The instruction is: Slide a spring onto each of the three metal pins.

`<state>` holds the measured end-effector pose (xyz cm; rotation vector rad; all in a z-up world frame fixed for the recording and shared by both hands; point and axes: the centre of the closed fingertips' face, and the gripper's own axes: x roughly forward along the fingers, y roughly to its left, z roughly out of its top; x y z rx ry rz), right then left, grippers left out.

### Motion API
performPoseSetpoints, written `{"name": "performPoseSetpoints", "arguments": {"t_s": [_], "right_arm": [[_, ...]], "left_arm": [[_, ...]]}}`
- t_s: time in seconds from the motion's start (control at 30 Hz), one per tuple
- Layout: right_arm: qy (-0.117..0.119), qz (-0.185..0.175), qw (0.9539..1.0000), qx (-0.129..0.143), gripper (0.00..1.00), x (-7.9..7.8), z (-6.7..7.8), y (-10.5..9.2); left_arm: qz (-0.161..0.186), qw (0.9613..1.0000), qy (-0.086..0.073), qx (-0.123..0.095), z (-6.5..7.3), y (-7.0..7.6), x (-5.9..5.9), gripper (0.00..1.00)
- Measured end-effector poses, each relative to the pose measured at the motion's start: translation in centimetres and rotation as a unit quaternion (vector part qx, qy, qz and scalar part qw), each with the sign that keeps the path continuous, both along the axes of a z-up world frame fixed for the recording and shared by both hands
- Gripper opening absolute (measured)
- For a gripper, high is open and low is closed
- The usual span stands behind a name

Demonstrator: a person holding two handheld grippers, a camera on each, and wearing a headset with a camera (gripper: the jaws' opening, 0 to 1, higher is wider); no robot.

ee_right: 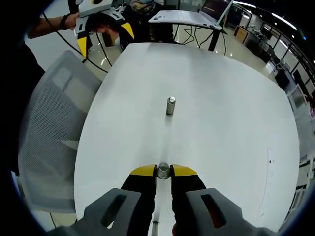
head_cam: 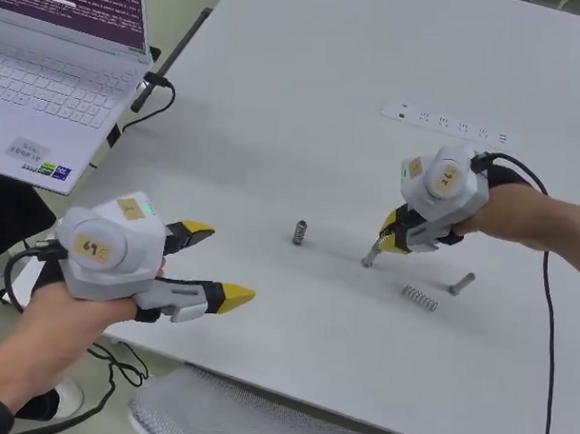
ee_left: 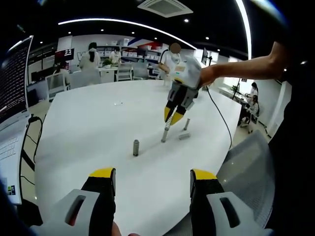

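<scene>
My right gripper is shut on a metal pin, which is tilted with its lower end on the white table. In the right gripper view the pin's round head sits between the yellow tips. A short pin with a spring on it stands upright at mid-table, also seen ahead of both grippers. A loose spring and a bare pin lie to the right of the held pin. My left gripper hovers open at the near left, nothing between its jaws.
An open laptop sits at the far left with a black cable beside it. A white power strip lies at the back right. A mesh chair stands at the table's near edge. People and desks fill the room behind.
</scene>
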<state>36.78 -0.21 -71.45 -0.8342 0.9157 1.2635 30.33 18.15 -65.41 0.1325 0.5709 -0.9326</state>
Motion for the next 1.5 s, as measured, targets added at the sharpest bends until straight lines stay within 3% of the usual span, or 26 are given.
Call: {"name": "performPoseSetpoints", "arguments": {"t_s": [0.83,1.27,1.5], "right_arm": [[0.001,0.027,0.9989,-0.038,0.09,0.2,-3.5,0.0],[0.013,0.033,0.9985,-0.041,0.09,0.1,-5.2,0.2],[0.017,0.029,0.9987,-0.038,0.11,0.1,-5.3,0.2]], "left_arm": [[0.009,0.9999,-0.006,0.002,0.8,0.3,0.7,0.57],[0.013,0.9999,-0.004,0.006,0.8,0.6,1.0,0.57],[0.014,0.9999,-0.003,0.007,0.8,0.5,1.1,0.57]]}}
